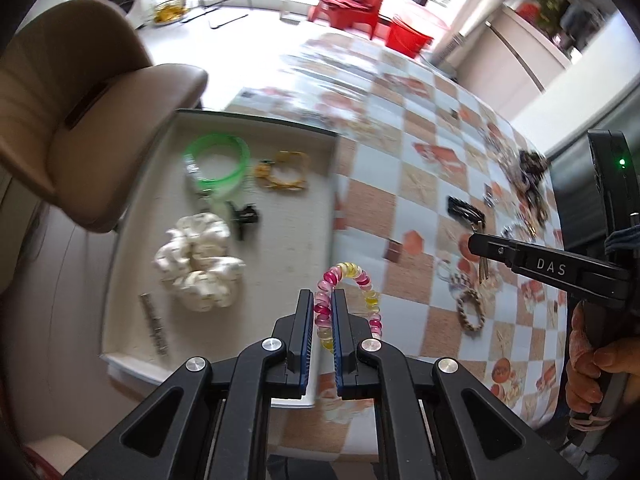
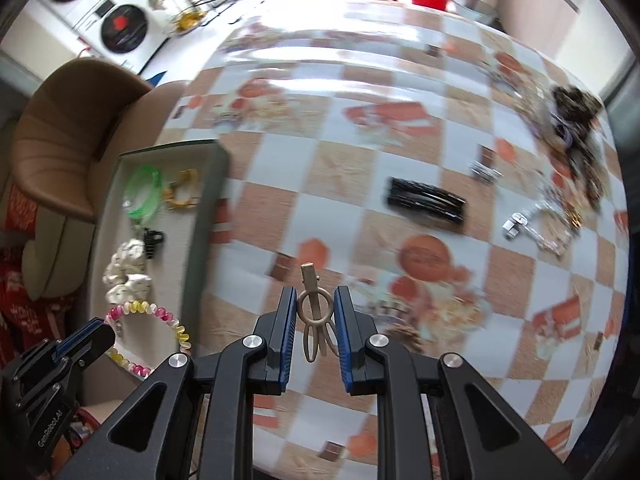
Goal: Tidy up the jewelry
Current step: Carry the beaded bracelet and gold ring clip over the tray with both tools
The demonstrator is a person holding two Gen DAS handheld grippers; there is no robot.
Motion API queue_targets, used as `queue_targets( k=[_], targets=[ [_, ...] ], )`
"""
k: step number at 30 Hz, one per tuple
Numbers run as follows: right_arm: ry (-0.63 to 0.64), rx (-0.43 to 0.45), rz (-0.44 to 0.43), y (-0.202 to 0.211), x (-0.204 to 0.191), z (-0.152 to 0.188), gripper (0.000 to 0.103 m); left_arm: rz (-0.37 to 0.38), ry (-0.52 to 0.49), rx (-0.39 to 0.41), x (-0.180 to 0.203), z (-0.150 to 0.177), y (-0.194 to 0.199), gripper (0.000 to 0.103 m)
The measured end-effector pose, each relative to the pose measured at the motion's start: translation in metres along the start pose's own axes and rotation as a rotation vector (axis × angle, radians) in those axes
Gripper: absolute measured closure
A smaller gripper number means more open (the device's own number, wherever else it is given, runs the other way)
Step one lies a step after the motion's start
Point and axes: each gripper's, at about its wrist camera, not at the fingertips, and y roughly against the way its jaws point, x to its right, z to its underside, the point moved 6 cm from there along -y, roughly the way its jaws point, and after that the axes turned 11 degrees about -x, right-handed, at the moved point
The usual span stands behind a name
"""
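Observation:
My left gripper (image 1: 323,300) is shut on a pink-and-yellow spiral hair tie (image 1: 362,282), held above the right edge of the white tray (image 1: 280,272); it also shows in the right wrist view (image 2: 160,316). The tray holds a green bangle (image 1: 218,164), a yellow bracelet (image 1: 284,170), a black clip (image 1: 244,216), a white scrunchie (image 1: 200,260) and a silver bar (image 1: 154,324). My right gripper (image 2: 316,300) is shut on a beige hair clip (image 2: 314,304) above the checkered table (image 2: 360,152).
On the table lie a black comb clip (image 2: 426,200), a silver clasp piece (image 2: 516,224), a small metal clip (image 2: 484,170), a dark jewelry pile (image 2: 576,116) and a braided ring (image 1: 472,308). A tan chair (image 1: 80,112) stands left of the tray.

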Motion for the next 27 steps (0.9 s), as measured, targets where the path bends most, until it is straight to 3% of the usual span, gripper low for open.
queue_targets(
  k=[14,27],
  targets=[
    [0.187,-0.015,-0.035,-0.023,-0.107,-0.037,0.082,-0.009,0.145,-0.037,-0.083,0.02,-0.022,0.091],
    [0.252,-0.087,-0.016,-0.086,-0.15,-0.069,0.082,-0.111,0.197,-0.123,-0.122,0.033,-0.071,0.091]
  ],
)
